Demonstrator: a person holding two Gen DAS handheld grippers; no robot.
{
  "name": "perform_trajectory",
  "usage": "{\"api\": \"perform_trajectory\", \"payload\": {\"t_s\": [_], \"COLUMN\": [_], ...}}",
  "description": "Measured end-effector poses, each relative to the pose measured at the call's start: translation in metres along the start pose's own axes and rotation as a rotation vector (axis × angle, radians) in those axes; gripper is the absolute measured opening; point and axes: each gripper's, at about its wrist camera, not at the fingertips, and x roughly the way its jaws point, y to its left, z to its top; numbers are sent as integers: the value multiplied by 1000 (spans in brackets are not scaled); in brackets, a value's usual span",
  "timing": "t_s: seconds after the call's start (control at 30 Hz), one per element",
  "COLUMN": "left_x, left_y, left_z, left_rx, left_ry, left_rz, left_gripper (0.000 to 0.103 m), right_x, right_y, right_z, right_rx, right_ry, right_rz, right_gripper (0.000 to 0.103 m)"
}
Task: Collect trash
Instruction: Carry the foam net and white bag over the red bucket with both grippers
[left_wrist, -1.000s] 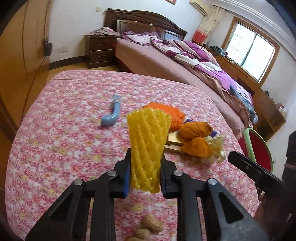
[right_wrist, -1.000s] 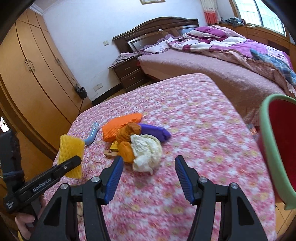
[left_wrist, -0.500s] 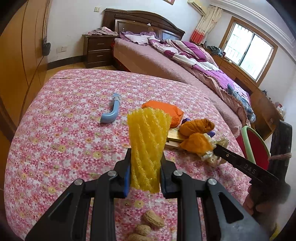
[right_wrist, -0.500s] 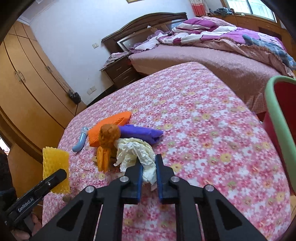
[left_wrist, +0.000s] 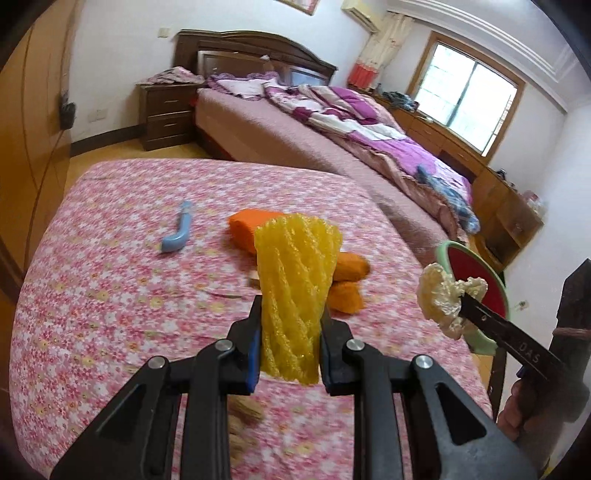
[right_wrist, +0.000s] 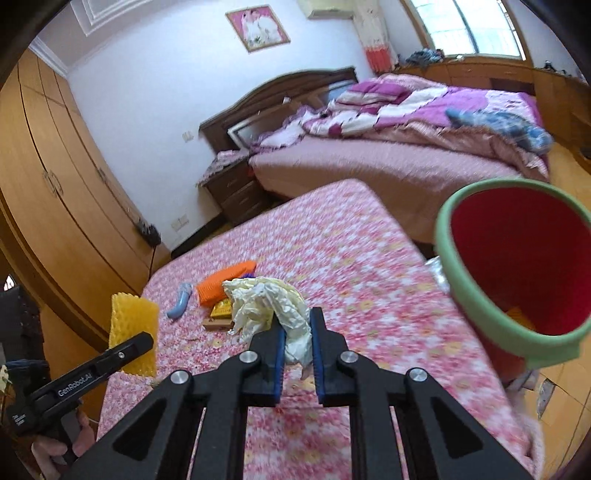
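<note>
Bedroom; floral-cloth tabletop (left_wrist: 110, 295). Left gripper (left_wrist: 290, 354) jaws clenched on ribbed yellow foam net (left_wrist: 295, 280); right gripper (right_wrist: 297, 345) jaws clenched on crumpled cream paper (right_wrist: 266, 302); red green-rimmed bin (right_wrist: 517, 273) at three o'clock.

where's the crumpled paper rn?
The crumpled paper is pinched in the right gripper, lifted off the floral table, with the red bin to its right in the right wrist view.

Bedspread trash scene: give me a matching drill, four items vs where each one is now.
Items:
1 yellow foam net
2 crumpled cream paper
3 blue curved piece
4 red bin

Places:
A beside the flowered bedspread, off its edge
B lying on the bedspread
C in the right gripper
D in the left gripper

Pairs: 1-D, 2-C, 3-B, 4-A
</note>
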Motion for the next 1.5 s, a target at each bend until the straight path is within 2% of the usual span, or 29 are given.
{"api": "perform_trajectory", "payload": {"t_s": [0.33, 0.67, 1.07, 1.27, 1.43, 1.5], "left_x": [-1, 31, 97, 130, 144, 148], "left_y": [-65, -146, -236, -260, -274, -277], "left_z": [11, 21, 15, 7, 4, 2], "left_rx": [113, 246, 376, 404, 431, 437], "left_ry": [42, 90, 183, 233, 235, 232], "left_rz": [-144, -240, -304, -310, -298, -292], "left_gripper": [25, 25, 25, 25, 25, 38], "right_x": [-66, -91, -82, -71, -63, -62], "right_y": [-36, -97, -173, -199, -209, -210], "right_z": [14, 21, 20, 19, 20, 20], "right_rx": [64, 163, 256, 276, 277, 276], "right_ry": [-152, -220, -210, -193, -186, -188], "right_rz": [-101, -213, -278, -298, -299, -298], "right_gripper": [14, 14, 14, 16, 18, 20]}}
